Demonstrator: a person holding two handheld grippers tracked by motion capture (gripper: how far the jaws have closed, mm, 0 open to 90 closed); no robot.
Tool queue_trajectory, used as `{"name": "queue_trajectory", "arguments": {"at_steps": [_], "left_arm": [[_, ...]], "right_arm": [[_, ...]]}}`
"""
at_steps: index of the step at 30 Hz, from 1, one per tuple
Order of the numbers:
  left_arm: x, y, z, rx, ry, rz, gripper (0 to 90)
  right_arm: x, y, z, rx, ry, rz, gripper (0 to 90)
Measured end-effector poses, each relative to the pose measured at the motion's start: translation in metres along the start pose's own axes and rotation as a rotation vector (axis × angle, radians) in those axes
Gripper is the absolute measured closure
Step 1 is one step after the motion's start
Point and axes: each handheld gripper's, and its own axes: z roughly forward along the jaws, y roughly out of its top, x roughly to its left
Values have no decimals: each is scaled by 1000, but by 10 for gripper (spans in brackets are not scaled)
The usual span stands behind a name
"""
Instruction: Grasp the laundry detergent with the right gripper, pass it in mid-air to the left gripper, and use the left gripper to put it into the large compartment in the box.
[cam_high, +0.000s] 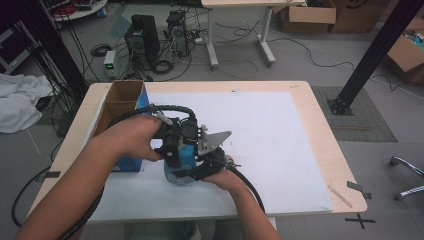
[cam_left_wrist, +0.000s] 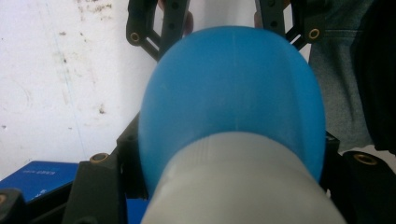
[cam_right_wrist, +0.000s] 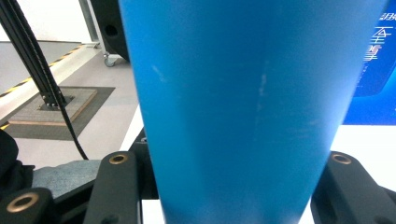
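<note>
High view. A light wooden table (cam_high: 320, 130) carries a white rectangular mat (cam_high: 270, 150). Near the mat's front left, the left gripper (cam_high: 172, 150) and the right gripper (cam_high: 200, 167) meet on a blue plastic bottle (cam_high: 181, 167), which stands on the mat just right of an open cardboard box with blue printed sides (cam_high: 122, 107). The person's left hand (cam_high: 132, 137) comes in from the bottom left, the right hand (cam_high: 225, 177) from the bottom centre. The gripper bodies and a grey three-cornered plate (cam_high: 212, 140) cover most of the bottle. Beyond the table, computer towers (cam_high: 145, 37), loose cables and further cardboard boxes (cam_high: 307, 15) lie on the floor; a black frame post (cam_high: 375, 50) stands at the right.

Left gripper view. The bottle's rounded blue shoulder (cam_left_wrist: 231, 102) and pale grey cap (cam_left_wrist: 243, 182) lie between this gripper's black jaws, which press against its sides: the left gripper is clamped on the bottle. The other gripper's jaws flank the bottle at the top. The stained white mat (cam_left_wrist: 60, 84) lies behind, and a corner of the blue box (cam_left_wrist: 37, 175) shows at the lower left.

Right gripper view. The bottle's smooth blue wall (cam_right_wrist: 252, 102) rises between the two black jaws, which close against it: the right gripper grips the bottle. The blue box face with white characters (cam_right_wrist: 376, 56) stands behind at the right; the post's floor plate (cam_right_wrist: 51, 105) lies at the left.
</note>
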Motion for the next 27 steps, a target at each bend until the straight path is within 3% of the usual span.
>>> {"name": "queue_trajectory", "arguments": {"at_steps": [9, 20, 24, 27], "left_arm": [[-1, 0, -1, -5, -13, -10, 386], [-1, 3, -4, 11, -8, -24, 388], [0, 2, -5, 15, -16, -35, 388], [2, 1, -6, 21, -19, -41, 388]], "right_arm": [[1, 0, 0, -3, 12, -14, 455], [3, 1, -3, 2, -11, -22, 424], [4, 2, -6, 12, -42, -21, 324], [4, 2, -10, 7, -52, -13, 299]]}}
